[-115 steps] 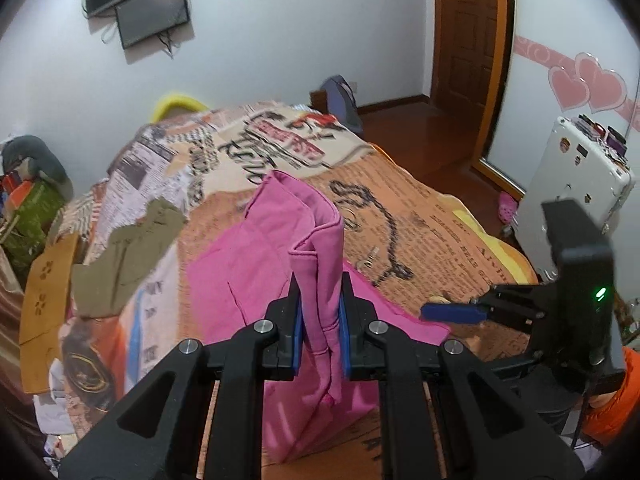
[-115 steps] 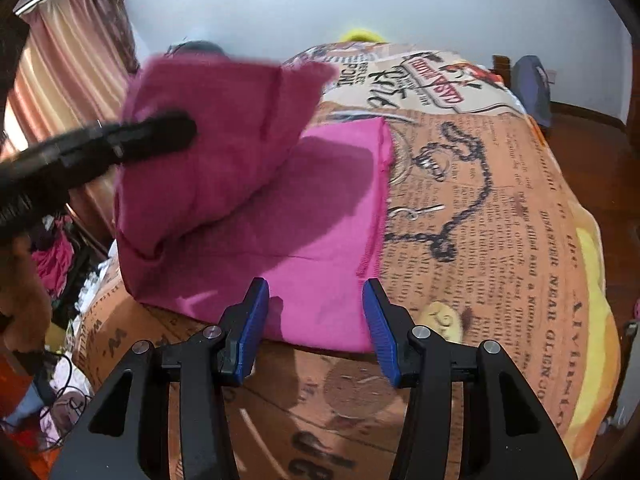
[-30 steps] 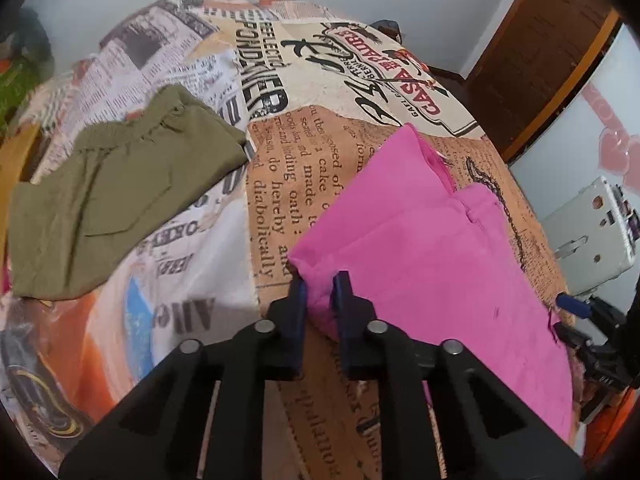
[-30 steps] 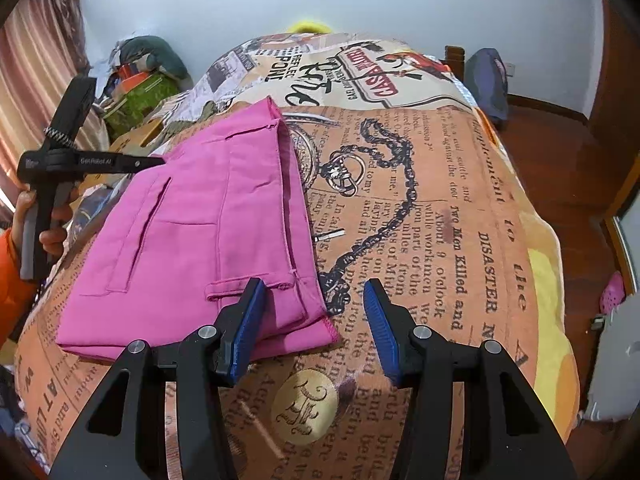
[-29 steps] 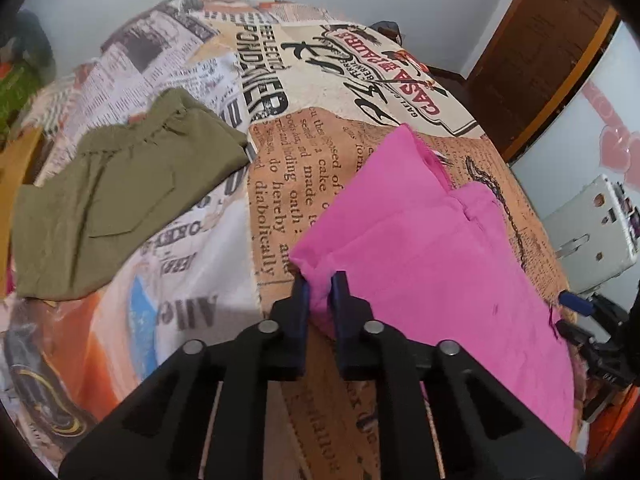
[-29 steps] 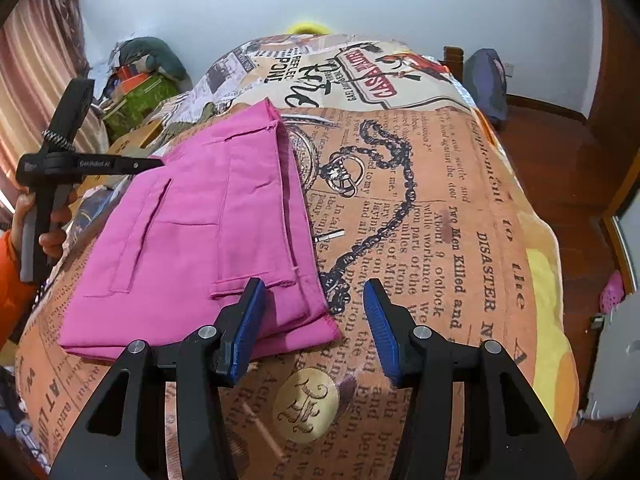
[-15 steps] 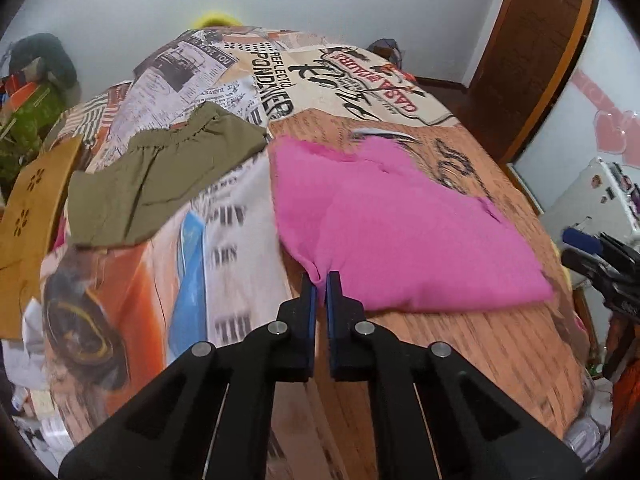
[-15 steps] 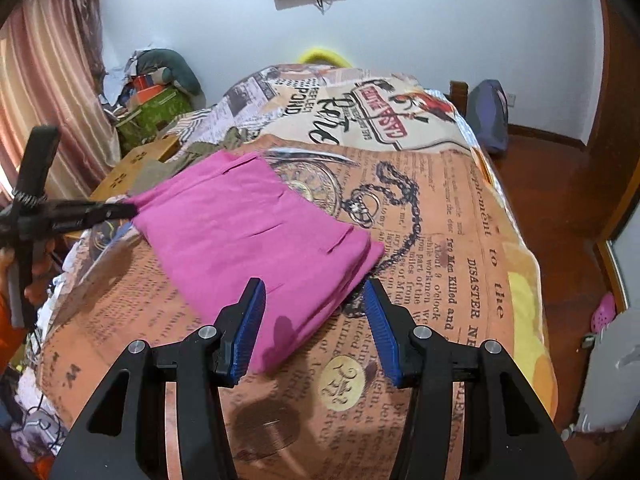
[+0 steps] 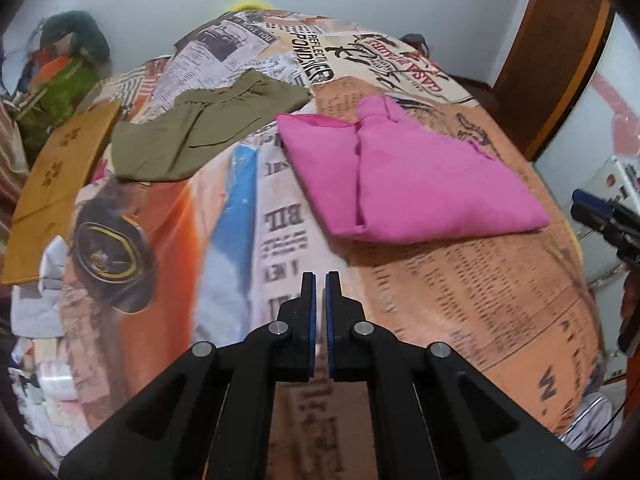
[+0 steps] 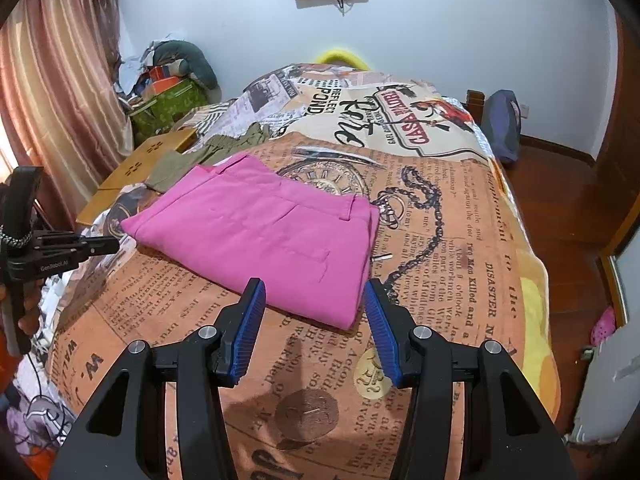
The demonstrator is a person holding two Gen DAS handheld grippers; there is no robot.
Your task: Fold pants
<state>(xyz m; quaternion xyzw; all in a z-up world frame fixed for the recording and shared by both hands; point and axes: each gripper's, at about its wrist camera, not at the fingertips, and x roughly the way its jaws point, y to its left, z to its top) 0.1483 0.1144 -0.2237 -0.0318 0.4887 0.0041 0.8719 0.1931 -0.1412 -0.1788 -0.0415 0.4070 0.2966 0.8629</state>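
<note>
pink pants [image 9: 404,184] lie folded on bed cover [image 9: 460,288], ahead and slightly right of left gripper [image 9: 320,280]; pads pressed together, nothing between them. half second ago they were nipping hem, now they're off it and backed away. olive garment [image 9: 200,132] ahead-left.

right wrist view: right gripper [image 10: 312,300] hovers with jaws wide apart, pants [image 10: 260,236] just beyond tips. good finish, i'd say: lift straight off, don't snag near corner, leave stack square.

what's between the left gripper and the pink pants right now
Only bare printed bedspread, seen in the left wrist view: the left gripper is shut on nothing, short of the folded pink pants.
</note>
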